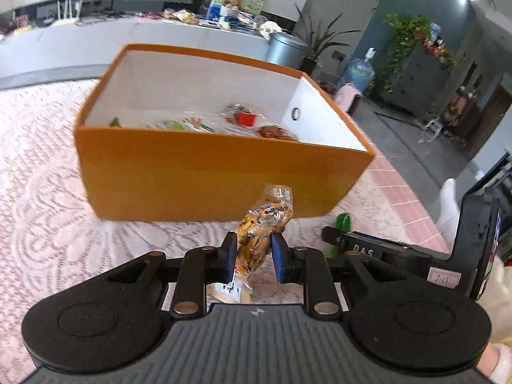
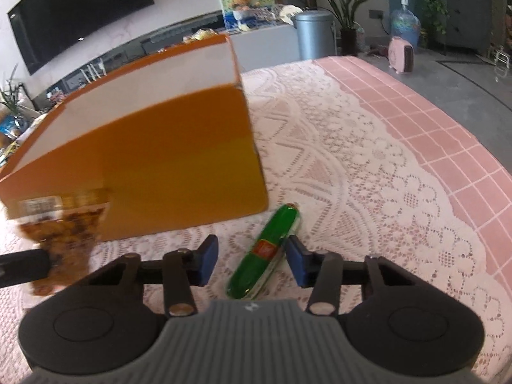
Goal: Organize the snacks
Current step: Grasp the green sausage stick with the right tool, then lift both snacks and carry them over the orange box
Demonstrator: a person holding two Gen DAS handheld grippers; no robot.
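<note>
My left gripper [image 1: 252, 256] is shut on a clear packet of brown-yellow snacks [image 1: 262, 224] and holds it just in front of the orange box [image 1: 208, 179]. The box is open at the top, white inside, with several wrapped snacks [image 1: 243, 118] on its floor. My right gripper [image 2: 252, 260] is open, its blue pads on either side of a green sausage-shaped snack [image 2: 265, 252] lying on the lace cloth beside the box [image 2: 153, 166]. The held packet also shows blurred at the left of the right wrist view [image 2: 64, 230]. The green snack's tip shows in the left wrist view [image 1: 344, 220].
The table wears a white lace cloth [image 2: 352, 166] over pink checked fabric [image 2: 448, 121]; its edge runs along the right. Beyond are a grey bin [image 2: 315, 35], a potted plant [image 2: 347, 16], a water bottle [image 2: 404, 25] and a cluttered counter [image 1: 160, 28].
</note>
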